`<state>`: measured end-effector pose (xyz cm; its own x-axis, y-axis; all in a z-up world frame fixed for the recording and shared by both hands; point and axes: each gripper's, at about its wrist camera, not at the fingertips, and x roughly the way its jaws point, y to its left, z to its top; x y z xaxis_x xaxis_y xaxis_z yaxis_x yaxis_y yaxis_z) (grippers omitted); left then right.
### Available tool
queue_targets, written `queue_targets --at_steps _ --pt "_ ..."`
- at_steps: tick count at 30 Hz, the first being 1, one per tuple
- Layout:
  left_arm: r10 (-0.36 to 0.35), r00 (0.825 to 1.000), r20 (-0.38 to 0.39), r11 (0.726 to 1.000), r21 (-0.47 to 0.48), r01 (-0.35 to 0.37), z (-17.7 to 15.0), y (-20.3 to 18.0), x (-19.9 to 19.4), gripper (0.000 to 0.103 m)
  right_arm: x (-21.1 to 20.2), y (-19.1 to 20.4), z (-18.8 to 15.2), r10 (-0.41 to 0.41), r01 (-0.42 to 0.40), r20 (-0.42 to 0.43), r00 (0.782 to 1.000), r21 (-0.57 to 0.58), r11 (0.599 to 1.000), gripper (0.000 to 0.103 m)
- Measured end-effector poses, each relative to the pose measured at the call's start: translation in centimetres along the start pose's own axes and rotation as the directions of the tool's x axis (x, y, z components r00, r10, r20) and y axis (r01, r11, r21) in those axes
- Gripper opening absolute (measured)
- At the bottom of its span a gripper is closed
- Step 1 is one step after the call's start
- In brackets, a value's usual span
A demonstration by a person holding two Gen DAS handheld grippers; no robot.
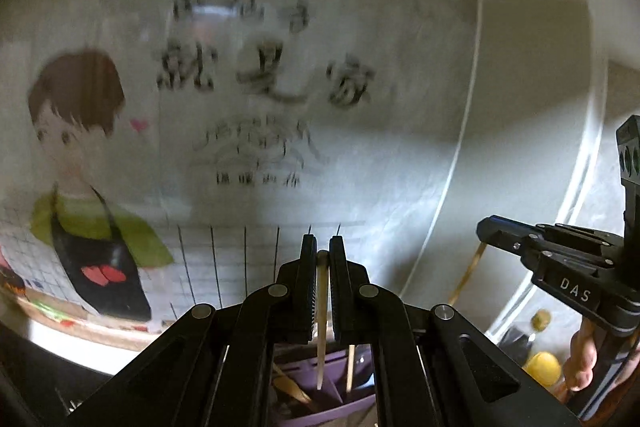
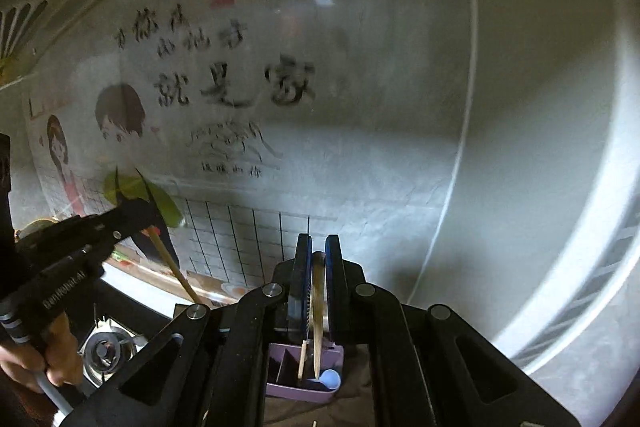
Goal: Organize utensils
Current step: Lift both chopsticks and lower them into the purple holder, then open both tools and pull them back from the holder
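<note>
1. Left gripper (image 1: 322, 251): fingers (image 1: 307, 267) clenched on 1 pale chopstick (image 1: 321, 311), gripped near its blunt top end. The stick hangs down between them, tapered tip low over the purple organizer (image 1: 320, 403).
2. Right gripper (image 2: 318, 253): fingers (image 2: 301, 267) clenched on 1 darker chopstick (image 2: 318, 307), also held near the top. Its tip hangs over the purple organizer (image 2: 308, 383), which has several compartments; which compartment it points at I cannot tell.
3. Organizer contents, right wrist view: 1 further wooden stick (image 2: 303, 359) standing in it and a light blue spoon (image 2: 330, 379) at its right corner. Organizer appears to rest on the counter; surface too dark to confirm.
4. Handling, judged: chopsticks are light, stiff and smooth. Held at 1 end, each can pivot or slide between the pads, so a firm squeeze and vertical lowering seem advisable. A grip nearer mid-length would swing less.
5. Surroundings: blurred wall poster (image 1: 240, 87) with cartoon figures and writing behind both grippers; stove burner (image 2: 105, 351) at lower left of the right wrist view; bottles (image 1: 540, 359) at lower right of the left wrist view.
</note>
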<state>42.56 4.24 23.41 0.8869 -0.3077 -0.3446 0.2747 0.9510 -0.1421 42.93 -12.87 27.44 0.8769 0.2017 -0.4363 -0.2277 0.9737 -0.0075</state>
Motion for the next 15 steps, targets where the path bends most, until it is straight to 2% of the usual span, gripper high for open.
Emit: queue_targets --at_steps 7,11,15 --pt "0.000 0.991 -0.135 0.999 -0.049 -0.007 -4.2 2.5 6.7 0.006 7.2 -0.1 -3.6 0.026 -0.025 -0.109 0.994 0.014 1.000 0.005" --pt "-0.013 0.979 -0.203 0.997 -0.073 -0.002 -6.8 3.1 9.4 0.006 11.7 -0.8 -6.8 0.052 -0.043 -0.202 0.978 0.050 0.998 0.005" --pt "-0.037 0.967 -0.252 0.995 -0.098 0.013 -8.8 3.3 11.1 0.007 13.3 -1.3 -8.1 0.057 -0.042 -0.242 0.969 0.065 0.997 0.005"
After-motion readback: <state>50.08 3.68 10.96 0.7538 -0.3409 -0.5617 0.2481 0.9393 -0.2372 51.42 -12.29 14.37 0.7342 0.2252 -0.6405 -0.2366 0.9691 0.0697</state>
